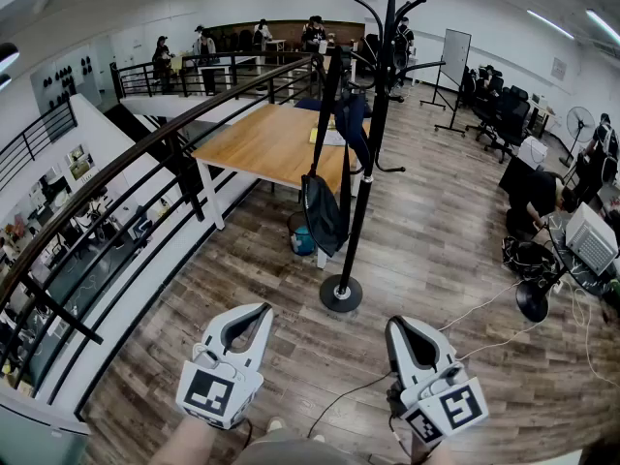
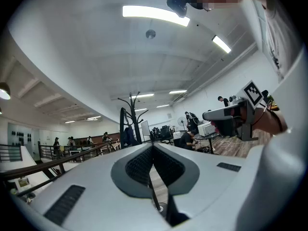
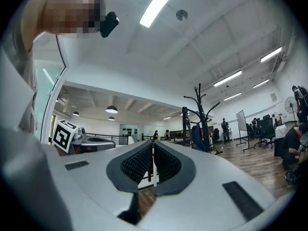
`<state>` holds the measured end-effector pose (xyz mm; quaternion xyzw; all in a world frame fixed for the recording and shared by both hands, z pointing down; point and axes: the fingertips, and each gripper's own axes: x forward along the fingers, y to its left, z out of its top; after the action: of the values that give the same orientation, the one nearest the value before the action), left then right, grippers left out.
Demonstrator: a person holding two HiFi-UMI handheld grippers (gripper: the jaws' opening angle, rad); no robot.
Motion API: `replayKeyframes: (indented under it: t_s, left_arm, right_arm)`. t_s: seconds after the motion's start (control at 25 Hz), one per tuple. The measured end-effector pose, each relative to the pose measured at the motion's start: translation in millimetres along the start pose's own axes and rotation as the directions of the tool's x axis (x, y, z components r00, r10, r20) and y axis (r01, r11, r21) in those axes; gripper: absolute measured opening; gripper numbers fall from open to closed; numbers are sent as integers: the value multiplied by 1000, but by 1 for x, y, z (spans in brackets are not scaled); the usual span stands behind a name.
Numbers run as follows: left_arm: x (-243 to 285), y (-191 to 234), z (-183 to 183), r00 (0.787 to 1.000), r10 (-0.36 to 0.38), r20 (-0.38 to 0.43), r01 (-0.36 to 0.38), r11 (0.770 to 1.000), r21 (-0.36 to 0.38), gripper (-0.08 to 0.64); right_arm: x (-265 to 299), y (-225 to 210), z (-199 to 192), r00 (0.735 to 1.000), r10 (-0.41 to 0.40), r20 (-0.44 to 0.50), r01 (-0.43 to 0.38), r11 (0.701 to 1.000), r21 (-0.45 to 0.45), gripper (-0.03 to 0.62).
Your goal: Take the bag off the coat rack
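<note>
A black coat rack point(image 1: 373, 134) stands on a round base point(image 1: 341, 294) in the middle of the wooden floor. A dark bag point(image 1: 323, 211) hangs from it on a long strap at its left side, and a blue garment point(image 1: 353, 124) hangs higher up. In the head view both grippers are low and well short of the rack: my left gripper point(image 1: 257, 310) at the lower left, my right gripper point(image 1: 394, 325) at the lower right. Both are shut and hold nothing. The rack shows far off in the left gripper view point(image 2: 131, 119) and the right gripper view point(image 3: 199, 117).
A wooden table point(image 1: 276, 143) stands behind the rack. A black railing point(image 1: 145, 163) runs along the left beside a drop to a lower floor. A person point(image 1: 538, 197) crouches at the right among cables point(image 1: 528, 260) and boxes. Office chairs point(image 1: 504, 114) and a whiteboard point(image 1: 453, 61) stand farther back.
</note>
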<state>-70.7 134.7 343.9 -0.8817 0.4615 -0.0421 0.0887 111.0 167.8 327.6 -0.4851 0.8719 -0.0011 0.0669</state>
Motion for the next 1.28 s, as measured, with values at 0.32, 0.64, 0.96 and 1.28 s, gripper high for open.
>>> replayKeyframes:
  t_s: [0.32,0.64,0.96,1.28]
  left_arm:
    - [11,-15,-3,1000,-23,4,23,1000,-13,17]
    - [17,-21,-3,1000,-21,13,21,1000,1,17]
    - [16,-12,6,996,59,69,-57,998,-30,256]
    - [34,12,-11,993,94,74,-94,995,-15,253]
  right_arm:
    - [-8,-17,-10,999,-37,-22,37,999,11,37]
    - [-14,-27,-13,998,-53,-18,53,998,15,37]
    - [-23,-48,-2,991,-114,72,110,992,67,207]
    - [3,-59,-21,994,-95,54,93,995,32,207]
